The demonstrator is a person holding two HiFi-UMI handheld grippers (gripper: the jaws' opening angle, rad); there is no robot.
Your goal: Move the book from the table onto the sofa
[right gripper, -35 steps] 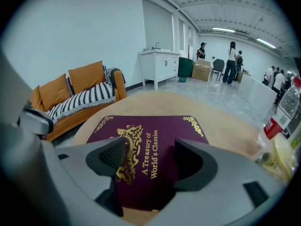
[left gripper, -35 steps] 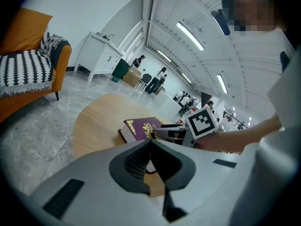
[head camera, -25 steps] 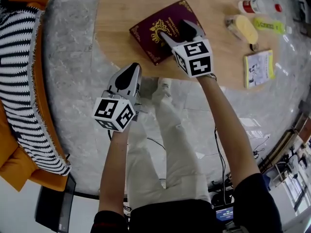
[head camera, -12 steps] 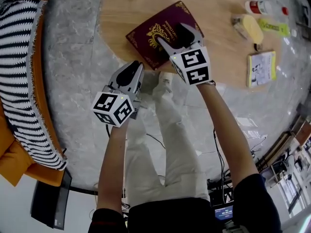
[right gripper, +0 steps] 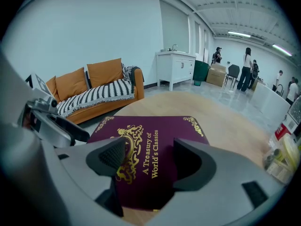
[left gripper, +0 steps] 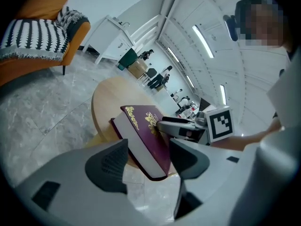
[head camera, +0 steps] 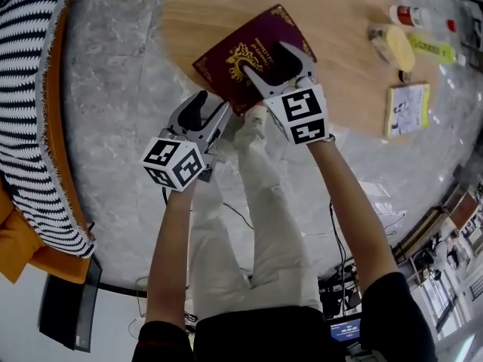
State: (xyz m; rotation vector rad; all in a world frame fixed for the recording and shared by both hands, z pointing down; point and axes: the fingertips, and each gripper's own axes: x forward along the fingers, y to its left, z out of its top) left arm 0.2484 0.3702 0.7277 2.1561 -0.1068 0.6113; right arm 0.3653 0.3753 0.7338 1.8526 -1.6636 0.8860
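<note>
Overhanging the table edge, book corner (parted left fingers just beside)

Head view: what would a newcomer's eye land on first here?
The dark red hardcover book with gold ornament lies on the round wooden table, one corner past the edge. The right gripper sits over its cover with jaws apart, while the left gripper, whose jaws have just been opening, points at that corner without gripping it. An orange sofa with a black-and-white striped throw lies at the left.

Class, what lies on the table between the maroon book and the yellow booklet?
Only bare wood of the table lies between book and booklet, in the head view.
</note>
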